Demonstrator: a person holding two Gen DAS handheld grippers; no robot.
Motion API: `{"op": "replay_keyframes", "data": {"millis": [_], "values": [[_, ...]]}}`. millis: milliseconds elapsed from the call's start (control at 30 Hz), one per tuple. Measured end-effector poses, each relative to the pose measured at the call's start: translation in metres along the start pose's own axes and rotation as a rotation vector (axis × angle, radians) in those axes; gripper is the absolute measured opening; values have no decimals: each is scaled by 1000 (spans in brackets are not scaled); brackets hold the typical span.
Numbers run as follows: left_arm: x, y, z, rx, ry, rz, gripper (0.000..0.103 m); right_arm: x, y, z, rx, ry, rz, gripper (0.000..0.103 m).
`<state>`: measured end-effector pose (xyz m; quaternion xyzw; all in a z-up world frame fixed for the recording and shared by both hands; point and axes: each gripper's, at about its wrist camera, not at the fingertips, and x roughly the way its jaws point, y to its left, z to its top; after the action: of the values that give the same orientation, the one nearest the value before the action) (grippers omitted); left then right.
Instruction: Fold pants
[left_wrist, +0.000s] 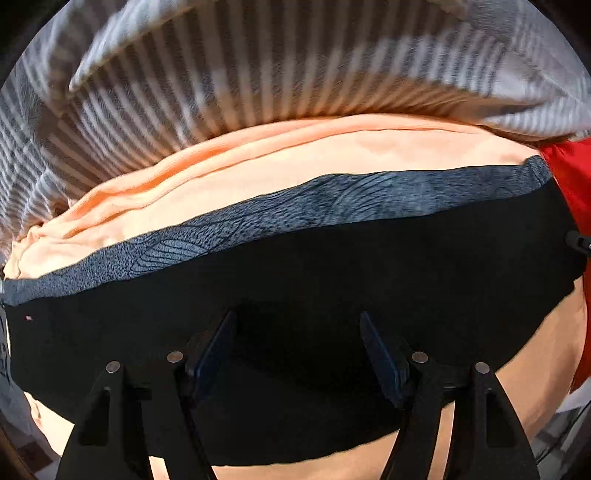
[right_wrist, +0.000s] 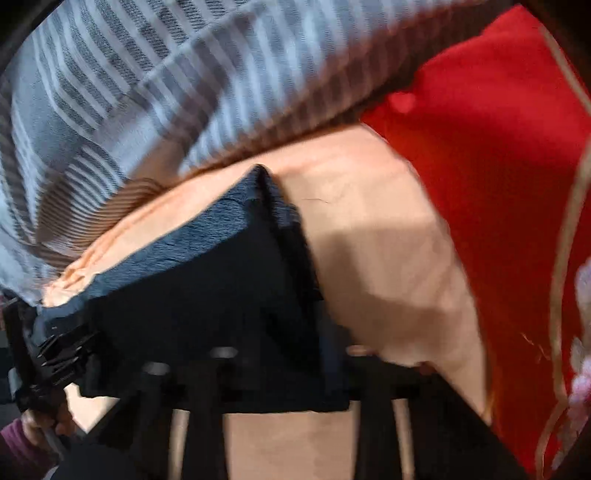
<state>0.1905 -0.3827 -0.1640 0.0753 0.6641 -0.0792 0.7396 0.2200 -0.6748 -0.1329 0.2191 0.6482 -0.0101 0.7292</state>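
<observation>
Black pants (left_wrist: 295, 280) with blue-grey veined waistband (left_wrist: 332, 199); peach sheet (left_wrist: 258, 158); grey-and-white striped blanket (left_wrist: 258, 74); red cloth (right_wrist: 480, 129) with gold trim, pale floral embroidery.

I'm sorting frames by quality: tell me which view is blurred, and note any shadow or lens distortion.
Right wrist view: motion-blurred throughout, the striped fabric smeared, and a soft shadow on the peach sheet. Left wrist view: mostly sharp, with slight blur in the stripes at the top; the black pants bow from fisheye distortion and lose detail in darkness.
</observation>
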Motion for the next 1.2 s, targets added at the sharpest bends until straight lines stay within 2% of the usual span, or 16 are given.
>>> {"op": "replay_keyframes", "data": {"millis": [100, 167, 233, 267, 300, 400, 500, 633, 667, 700, 867, 933, 1000, 1067, 1200], "values": [[-8, -7, 3, 36, -32, 0, 71, -16, -13, -12, 36, -8, 52, 8], [-1, -13, 6, 51, -13, 16, 71, -10, -27, -24, 47, 32, 26, 9], [10, -19, 11, 51, 22, 44, 71, 1, -43, -29, 77, 70, 11, 23], [10, -23, 12, 47, 19, 51, 71, -3, -50, -30, 123, 49, 2, 43], [6, -29, 13, 51, 2, 34, 71, -8, -56, -32, 148, 21, 8, 53], [-3, -59, 17, 113, -45, 4, 71, -29, -56, -30, 141, -78, 39, 53], [-6, -98, 28, 160, -74, -33, 71, -28, -48, -14, 97, -97, 42, 49], [-8, -138, 45, 155, -112, -129, 71, -4, -32, 19, 85, -92, 80, 41], [-8, -145, 47, 159, -122, -141, 69, 1, -33, 20, 79, -84, 80, 31], [-6, -153, 50, 166, -127, -147, 67, 10, -31, 24, 74, -58, 87, 9], [22, -174, 54, 172, -98, -127, 65, 22, -40, 29, 71, -47, 64, 8], [19, -169, 48, 167, -132, -129, 65, 23, -51, 32, 118, -57, 91, 9], [16, -168, 43, 175, -129, -129, 65, 16, -60, 31, 172, -64, 132, 17], [15, -167, 43, 176, -125, -135, 65, 0, -70, 23, 217, -83, 150, 20], [12, -164, 42, 175, -128, -123, 65, -34, -71, -16, 235, -122, 179, 20]]}}
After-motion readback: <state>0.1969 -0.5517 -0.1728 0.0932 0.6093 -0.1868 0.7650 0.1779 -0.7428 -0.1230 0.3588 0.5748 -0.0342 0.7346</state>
